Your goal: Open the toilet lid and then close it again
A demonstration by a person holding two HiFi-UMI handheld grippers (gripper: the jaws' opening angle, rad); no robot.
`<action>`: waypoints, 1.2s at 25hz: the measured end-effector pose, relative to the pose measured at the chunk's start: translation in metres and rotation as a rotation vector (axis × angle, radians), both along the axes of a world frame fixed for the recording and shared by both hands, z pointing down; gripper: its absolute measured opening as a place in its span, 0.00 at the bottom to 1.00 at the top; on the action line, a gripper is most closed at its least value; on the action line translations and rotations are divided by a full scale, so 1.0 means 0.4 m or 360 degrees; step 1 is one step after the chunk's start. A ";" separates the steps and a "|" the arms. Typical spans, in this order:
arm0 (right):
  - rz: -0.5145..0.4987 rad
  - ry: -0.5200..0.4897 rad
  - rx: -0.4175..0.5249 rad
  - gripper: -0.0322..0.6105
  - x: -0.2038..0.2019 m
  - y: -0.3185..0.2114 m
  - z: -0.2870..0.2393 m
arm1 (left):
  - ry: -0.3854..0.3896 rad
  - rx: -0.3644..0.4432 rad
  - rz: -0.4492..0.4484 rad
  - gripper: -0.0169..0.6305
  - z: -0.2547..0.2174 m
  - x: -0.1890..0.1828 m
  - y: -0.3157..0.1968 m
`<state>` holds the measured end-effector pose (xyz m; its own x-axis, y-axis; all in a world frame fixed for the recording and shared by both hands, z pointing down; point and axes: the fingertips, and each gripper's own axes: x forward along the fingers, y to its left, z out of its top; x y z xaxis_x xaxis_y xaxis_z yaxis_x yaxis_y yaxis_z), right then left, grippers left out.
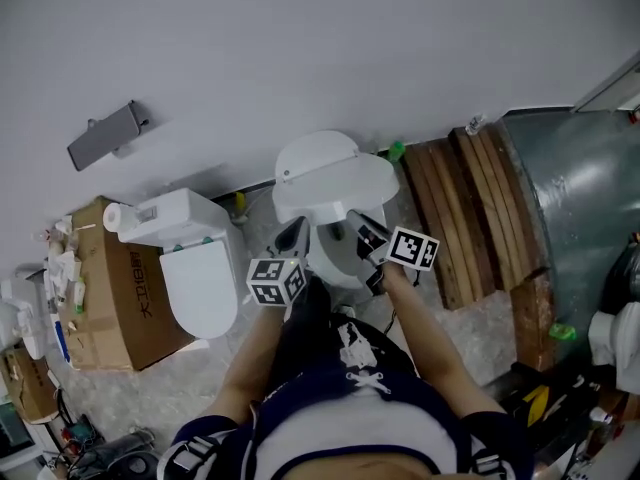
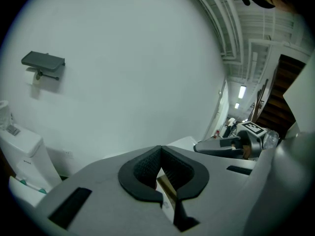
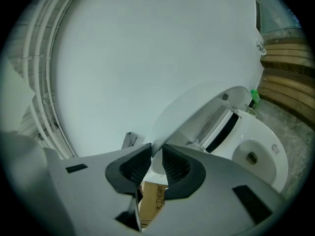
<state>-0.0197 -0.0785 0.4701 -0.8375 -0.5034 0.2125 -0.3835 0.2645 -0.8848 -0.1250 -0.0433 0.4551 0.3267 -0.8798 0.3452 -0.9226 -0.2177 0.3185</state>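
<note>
The white toilet (image 1: 338, 256) stands against the wall in the head view, and its lid (image 1: 325, 173) is lifted partway. My right gripper (image 1: 357, 222) is at the lid's front right edge. In the right gripper view its jaws (image 3: 156, 154) are shut on the lid's thin rim (image 3: 197, 114), with the seat and bowl (image 3: 256, 151) below to the right. My left gripper (image 1: 293, 234) sits at the lid's left side. Its pads (image 2: 160, 149) meet at the tips with nothing seen between them. The left gripper view also shows the right gripper (image 2: 231, 144).
A second toilet (image 1: 200, 273) and a cardboard box (image 1: 110, 288) stand to the left. Wooden planks (image 1: 470, 208) and a large grey tank (image 1: 580, 198) are on the right. A grey holder (image 1: 105, 135) hangs on the wall. The person's legs are close behind the toilet.
</note>
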 end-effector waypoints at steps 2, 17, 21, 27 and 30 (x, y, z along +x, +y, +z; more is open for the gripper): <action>-0.0003 -0.0001 0.0001 0.15 -0.007 -0.010 -0.006 | 0.0033 0.0008 -0.0018 0.04 -0.007 -0.012 -0.011; 0.0018 -0.0031 0.0061 0.15 -0.062 -0.121 -0.075 | 0.0118 0.0102 -0.0051 0.04 -0.076 -0.076 -0.092; 0.0011 -0.0086 0.0064 0.15 -0.090 -0.158 -0.098 | 0.0119 0.0146 -0.0061 0.04 -0.096 -0.099 -0.127; -0.0001 -0.0089 0.0067 0.15 -0.125 -0.209 -0.115 | 0.0097 0.0188 -0.0058 0.04 -0.122 -0.129 -0.180; 0.0021 -0.0048 0.0101 0.15 -0.130 -0.240 -0.118 | 0.0101 0.0203 -0.0050 0.04 -0.135 -0.141 -0.207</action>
